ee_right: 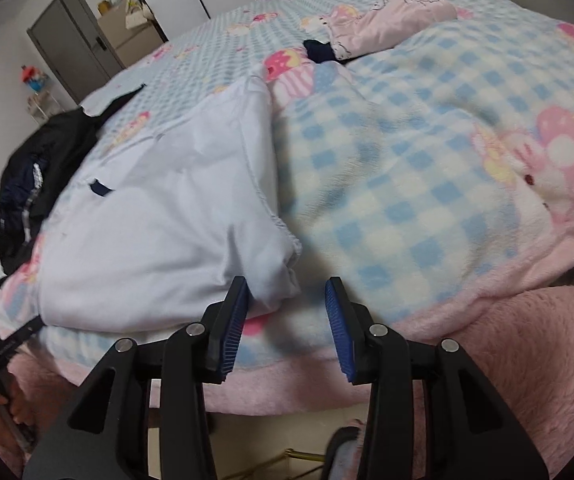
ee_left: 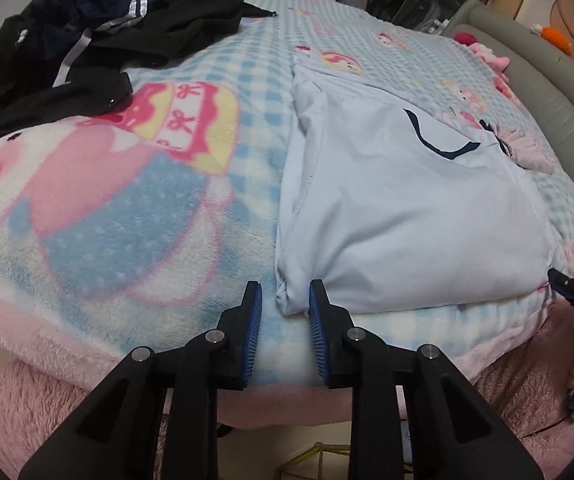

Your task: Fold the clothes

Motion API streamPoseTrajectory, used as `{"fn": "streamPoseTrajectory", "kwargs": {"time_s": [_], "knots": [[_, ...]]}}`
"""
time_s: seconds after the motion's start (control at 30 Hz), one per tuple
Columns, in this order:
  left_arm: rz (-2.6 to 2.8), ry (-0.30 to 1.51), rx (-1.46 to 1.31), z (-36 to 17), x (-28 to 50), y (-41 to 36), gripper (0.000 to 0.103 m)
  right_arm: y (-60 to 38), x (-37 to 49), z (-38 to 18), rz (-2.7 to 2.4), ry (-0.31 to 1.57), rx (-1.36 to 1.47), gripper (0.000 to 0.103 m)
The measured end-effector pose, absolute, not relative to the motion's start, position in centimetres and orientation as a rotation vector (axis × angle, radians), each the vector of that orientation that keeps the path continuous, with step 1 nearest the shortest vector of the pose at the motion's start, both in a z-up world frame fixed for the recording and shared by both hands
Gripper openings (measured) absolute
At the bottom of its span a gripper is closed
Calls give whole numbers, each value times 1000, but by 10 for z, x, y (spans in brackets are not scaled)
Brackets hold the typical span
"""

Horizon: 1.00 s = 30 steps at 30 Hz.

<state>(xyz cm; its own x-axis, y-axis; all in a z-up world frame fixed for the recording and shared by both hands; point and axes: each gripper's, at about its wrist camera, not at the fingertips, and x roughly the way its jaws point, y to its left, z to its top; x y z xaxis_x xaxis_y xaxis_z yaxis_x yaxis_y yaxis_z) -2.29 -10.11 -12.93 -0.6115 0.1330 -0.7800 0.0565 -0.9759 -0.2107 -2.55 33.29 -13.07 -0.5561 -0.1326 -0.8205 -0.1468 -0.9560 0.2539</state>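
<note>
One pale blue folded T-shirt with a navy-trimmed neckline (ee_left: 407,216) is laid flat on one fleecy blanket of blue-and-white check with pink cartoon figures (ee_left: 99,208), near the blanket's front edge. In the left wrist view the shirt is seen at 1 o'clock from the fingers; in the right wrist view (ee_right: 159,216) it is seen at 11 o'clock.

Two grippers are recorded. The left gripper, black with blue ribbed pads (ee_left: 285,300), is held with its two fingers parted; the shirt's near left corner is seen between the fingertips, not pinched, and the right-hand pad lies just beside or against the cloth. The right gripper of the same make (ee_right: 287,292) is held with its two fingers set wide apart; the shirt's near right corner is seen just beside the left-hand fingertip, with nothing clamped.

One heap of black and navy clothes with white stripes (ee_left: 99,28) is noted at 10 o'clock in the left wrist view, well apart from the shirt. One pale pink printed garment (ee_right: 391,24) is noted at 1 o'clock in the right wrist view, with one small dark item (ee_right: 319,50) touching it. One pink shaggy cover (ee_right: 527,360) is seen below the blanket's edge. One grey padded bed frame (ee_left: 547,92) is seen at 2 o'clock in the left wrist view.
</note>
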Motion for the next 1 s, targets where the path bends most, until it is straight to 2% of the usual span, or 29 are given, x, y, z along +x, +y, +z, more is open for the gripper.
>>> {"fn": "streamPoseTrajectory", "kwargs": {"time_s": [0.2,0.37,0.43,0.47,0.5,0.57,0.7,0.83,0.93,1.0], "knots": [[2868,-360,-1238,-113,-11,-113,36,336,-15,-118,2700,332,-1354,44],[2937,-374,-1106,-97,-2,-119,38,342,-2,-99,2770,383,-1215,44],[2911,-336,-1011,-88,0,-108,50,345,7,-85,2855,472,-1105,47],[2881,-293,-981,-86,-1,-100,51,342,10,-79,2891,482,-1053,48],[2844,-254,-976,-86,-4,-91,51,339,12,-74,2922,480,-1015,54],[2758,-187,-1004,-91,-13,-69,51,325,4,-78,2951,444,-1056,63],[2576,-299,-1134,-116,-35,-50,51,297,-18,-98,2934,301,-1227,61],[2563,-320,-1178,-127,-40,-54,51,280,-32,-117,2862,132,-1354,57],[2583,-319,-1261,-130,-33,-63,51,295,-27,-113,2769,141,-1319,57],[2646,-324,-1299,-130,-23,-70,52,311,-18,-104,2759,223,-1260,56]]}}
